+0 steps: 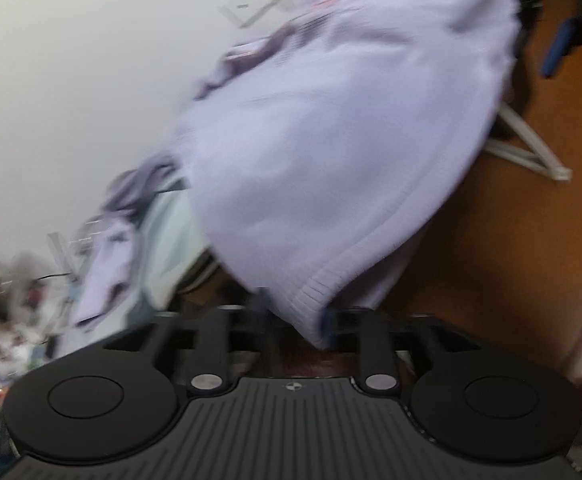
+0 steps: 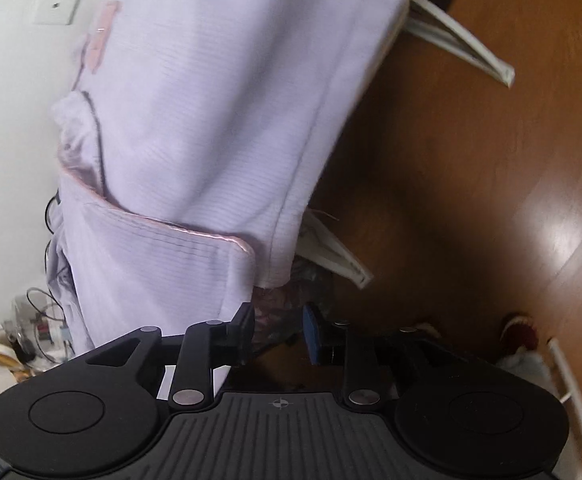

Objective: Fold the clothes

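A lavender knit garment (image 1: 331, 140) fills the left wrist view, blurred, hanging over something at the upper right. Its ribbed hem (image 1: 311, 300) droops down between the fingers of my left gripper (image 1: 295, 312), whose jaws stand apart and do not visibly press on it. In the right wrist view the same lavender garment (image 2: 195, 120) hangs in folds with a pink-edged flap (image 2: 179, 236) low down. My right gripper (image 2: 279, 326) sits just below that flap, open. Only a dark patterned cloth shows behind the gap, and the lavender fabric brushes past its left finger (image 2: 245, 320).
Brown wooden floor (image 2: 451, 160) lies to the right. White rack legs (image 2: 463, 44) (image 1: 527, 148) stand behind the garment. More clothes (image 1: 131, 240) and small clutter with cables (image 1: 3, 320) sit along the white wall (image 1: 51, 80). A red slipper (image 2: 519, 328) lies at the lower right.
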Action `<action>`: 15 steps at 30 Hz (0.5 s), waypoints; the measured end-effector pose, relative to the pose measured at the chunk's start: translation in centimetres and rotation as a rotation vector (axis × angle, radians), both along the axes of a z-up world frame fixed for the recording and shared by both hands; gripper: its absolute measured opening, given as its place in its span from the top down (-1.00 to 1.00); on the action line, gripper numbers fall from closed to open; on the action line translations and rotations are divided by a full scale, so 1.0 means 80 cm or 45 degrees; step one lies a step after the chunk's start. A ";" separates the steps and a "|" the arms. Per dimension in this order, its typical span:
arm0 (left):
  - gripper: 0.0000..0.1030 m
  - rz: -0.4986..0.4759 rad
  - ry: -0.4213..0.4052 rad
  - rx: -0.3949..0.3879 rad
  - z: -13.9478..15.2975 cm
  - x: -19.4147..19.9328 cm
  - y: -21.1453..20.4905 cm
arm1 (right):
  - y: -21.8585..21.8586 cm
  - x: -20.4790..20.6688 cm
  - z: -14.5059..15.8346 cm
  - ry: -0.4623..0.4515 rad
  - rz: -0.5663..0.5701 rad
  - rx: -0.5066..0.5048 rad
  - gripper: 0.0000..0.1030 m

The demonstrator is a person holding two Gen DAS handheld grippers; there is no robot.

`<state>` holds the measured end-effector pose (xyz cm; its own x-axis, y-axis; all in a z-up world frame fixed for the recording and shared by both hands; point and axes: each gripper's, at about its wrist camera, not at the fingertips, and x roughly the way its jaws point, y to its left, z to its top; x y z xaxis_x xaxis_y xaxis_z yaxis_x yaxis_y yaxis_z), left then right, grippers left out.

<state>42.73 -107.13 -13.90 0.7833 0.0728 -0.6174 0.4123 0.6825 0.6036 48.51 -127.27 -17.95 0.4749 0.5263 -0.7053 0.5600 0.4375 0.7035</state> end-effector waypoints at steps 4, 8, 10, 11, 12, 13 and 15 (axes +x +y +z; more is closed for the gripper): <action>-0.05 -0.101 0.184 -0.122 0.036 -0.004 0.007 | -0.008 0.003 0.037 -0.106 0.046 -0.108 0.39; -0.05 -0.136 0.248 -0.275 0.090 0.010 0.016 | -0.014 0.015 0.078 -0.238 0.065 -0.204 0.33; -0.21 -0.131 0.205 -0.343 0.121 0.025 0.019 | -0.015 0.022 0.095 -0.318 0.076 -0.239 0.29; -0.23 -0.110 0.182 -0.384 0.137 0.040 0.022 | -0.013 0.025 0.104 -0.360 0.088 -0.261 0.26; -0.24 -0.083 0.173 -0.438 0.152 0.061 0.026 | -0.010 0.031 0.112 -0.396 0.106 -0.295 0.24; -0.24 -0.051 0.178 -0.495 0.165 0.085 0.030 | -0.006 0.036 0.120 -0.432 0.126 -0.330 0.19; -0.22 0.020 0.192 -0.606 0.189 0.138 0.037 | 0.003 0.048 0.133 -0.500 0.164 -0.394 0.17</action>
